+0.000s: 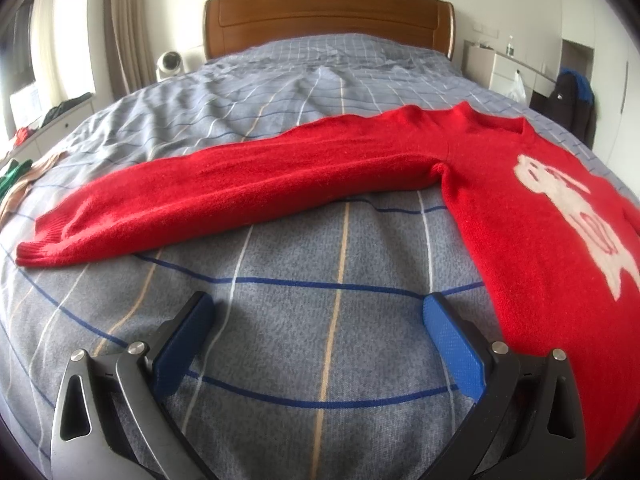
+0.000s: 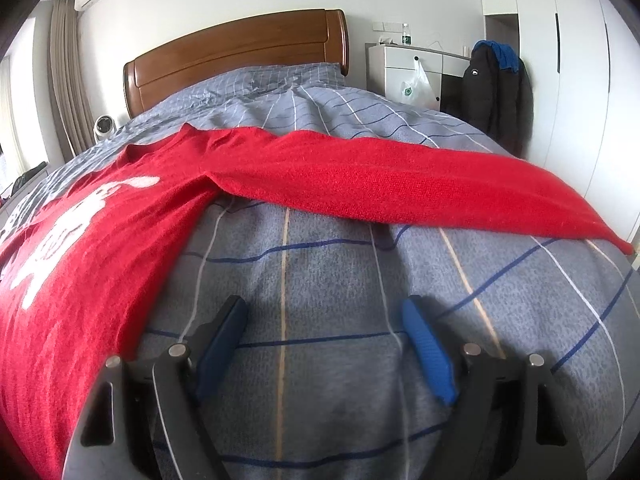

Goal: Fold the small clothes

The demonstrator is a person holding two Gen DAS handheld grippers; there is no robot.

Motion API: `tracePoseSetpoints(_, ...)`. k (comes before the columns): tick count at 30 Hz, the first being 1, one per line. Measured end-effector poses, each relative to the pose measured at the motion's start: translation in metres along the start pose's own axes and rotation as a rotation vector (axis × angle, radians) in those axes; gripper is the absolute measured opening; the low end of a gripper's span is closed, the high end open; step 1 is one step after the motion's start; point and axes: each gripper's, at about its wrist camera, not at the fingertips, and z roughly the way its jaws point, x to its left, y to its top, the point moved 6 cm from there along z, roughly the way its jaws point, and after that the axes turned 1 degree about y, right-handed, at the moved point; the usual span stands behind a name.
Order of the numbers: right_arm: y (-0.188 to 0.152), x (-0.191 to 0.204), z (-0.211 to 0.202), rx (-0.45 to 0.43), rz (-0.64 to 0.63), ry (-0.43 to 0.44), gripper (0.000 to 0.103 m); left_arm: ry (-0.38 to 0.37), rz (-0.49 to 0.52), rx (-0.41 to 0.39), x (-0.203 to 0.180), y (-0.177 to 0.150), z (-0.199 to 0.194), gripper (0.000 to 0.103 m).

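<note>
A red knitted sweater (image 1: 520,208) with a white figure on its chest lies flat on the bed, sleeves spread out. In the left wrist view one sleeve (image 1: 240,184) stretches left, its cuff near the bed's left side. My left gripper (image 1: 316,304) is open over bare bedding, just left of the sweater's side edge, nothing between its blue pads. In the right wrist view the sweater (image 2: 92,248) fills the left side and its other sleeve (image 2: 400,184) runs to the right. My right gripper (image 2: 324,308) is open low over the bedding, right of the sweater's body.
The bed has a grey checked cover (image 1: 320,248) and a wooden headboard (image 1: 328,16). Other clothes (image 1: 16,176) lie at the left bed edge. A white nightstand (image 2: 404,68) and a dark jacket (image 2: 500,88) stand right of the bed.
</note>
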Motion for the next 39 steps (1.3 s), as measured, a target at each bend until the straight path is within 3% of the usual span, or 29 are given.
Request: tracePoseSetpoints(39,0.0019,0.0023,0.0014,0.005,-0.007,-0.011,0.080,0.000,0.001,0.000,0.0001,0.0001,0.0001,0.103)
